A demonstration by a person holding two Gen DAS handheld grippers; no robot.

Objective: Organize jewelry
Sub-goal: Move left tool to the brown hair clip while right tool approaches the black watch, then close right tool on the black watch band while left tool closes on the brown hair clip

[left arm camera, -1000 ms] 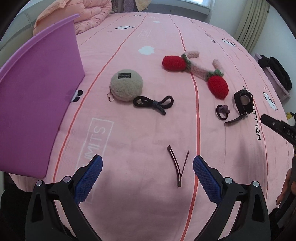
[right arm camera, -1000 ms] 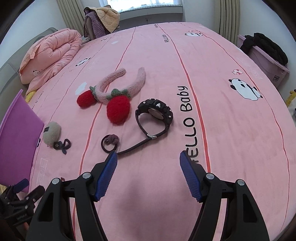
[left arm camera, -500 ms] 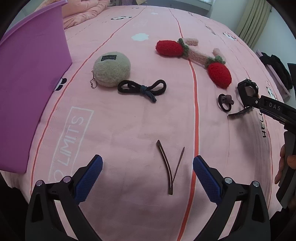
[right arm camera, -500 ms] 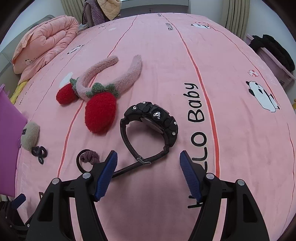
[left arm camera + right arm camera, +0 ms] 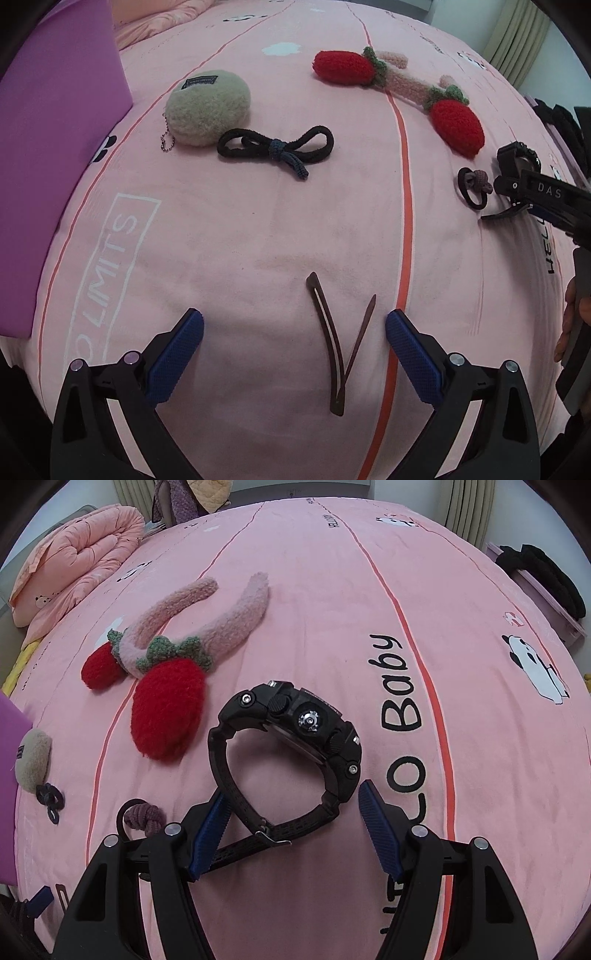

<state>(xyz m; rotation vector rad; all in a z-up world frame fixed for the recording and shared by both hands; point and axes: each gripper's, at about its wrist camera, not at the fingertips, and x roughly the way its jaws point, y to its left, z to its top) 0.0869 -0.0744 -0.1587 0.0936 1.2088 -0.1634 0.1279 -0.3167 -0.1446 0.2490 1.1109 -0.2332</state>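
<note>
Pink bedsheet [image 5: 369, 590] w/ purple box [image 5: 48, 166] at its left edge. Strawberry headband [image 5: 166, 657] lies mid-bed. Black watch [image 5: 291, 746] sits btwn the wide-open right gripper [image 5: 291, 834], nothing pinched. Left gripper [image 5: 295, 343], jaws wide apart, empty, straddles the brown hair clip [image 5: 338, 347].

You have a pink bedsheet [image 5: 314, 590] under everything, printed with red stripes, the words "Baby" and "LIMITS", and panda figures [image 5: 535, 668]. A folded pink quilt [image 5: 74, 561] lies at the far left edge of your bed. A purple board [image 5: 48, 147] stands at the left, overlapping the sheet's edge. Beige curtains [image 5: 469, 509] hang at the far wall. Dark clothing [image 5: 546, 576] sits piled on a pale purple bin [image 5: 554, 605] to your right.
</note>
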